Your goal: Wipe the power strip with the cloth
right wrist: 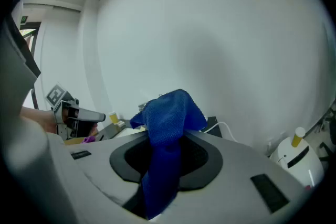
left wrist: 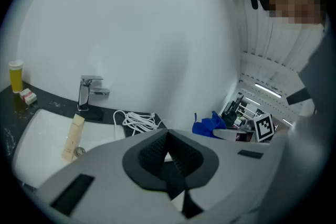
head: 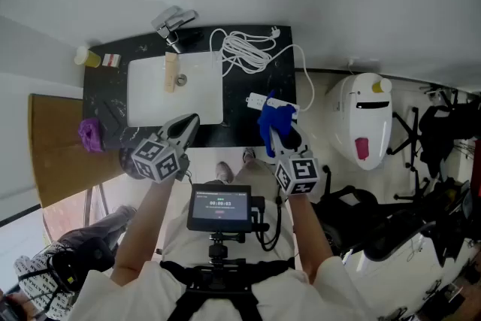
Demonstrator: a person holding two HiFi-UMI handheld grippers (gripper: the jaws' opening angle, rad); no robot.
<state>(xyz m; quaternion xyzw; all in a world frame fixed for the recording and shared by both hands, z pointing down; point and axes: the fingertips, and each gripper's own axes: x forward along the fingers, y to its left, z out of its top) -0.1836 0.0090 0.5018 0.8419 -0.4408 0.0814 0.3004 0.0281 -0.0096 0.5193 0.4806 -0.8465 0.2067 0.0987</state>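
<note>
Right gripper (head: 279,137) jaws clamped on blue cloth (right wrist: 167,123), cloth bunched over power strip (head: 263,99) at tabletop (head: 101,98) right edge, near front corner. Left gripper (left wrist: 167,157) jaws pressed together, nothing in them, over sink (head: 150,98) front rim. Coiled white cable (head: 242,50) behind strip.

- Left gripper (head: 186,128): jaws closed, pad against pad; pointed forward and angled slightly inward.
- Right gripper (head: 275,133): jaws clamped on blue cloth (right wrist: 167,128), bunched above the pads and trailing down between them; pointed forward.
- Marker cubes, left (head: 159,158) and right (head: 298,174): turned upward.
- Left forearm (head: 143,225) and right forearm (head: 307,233): bare, extended forward, roughly parallel.
</note>
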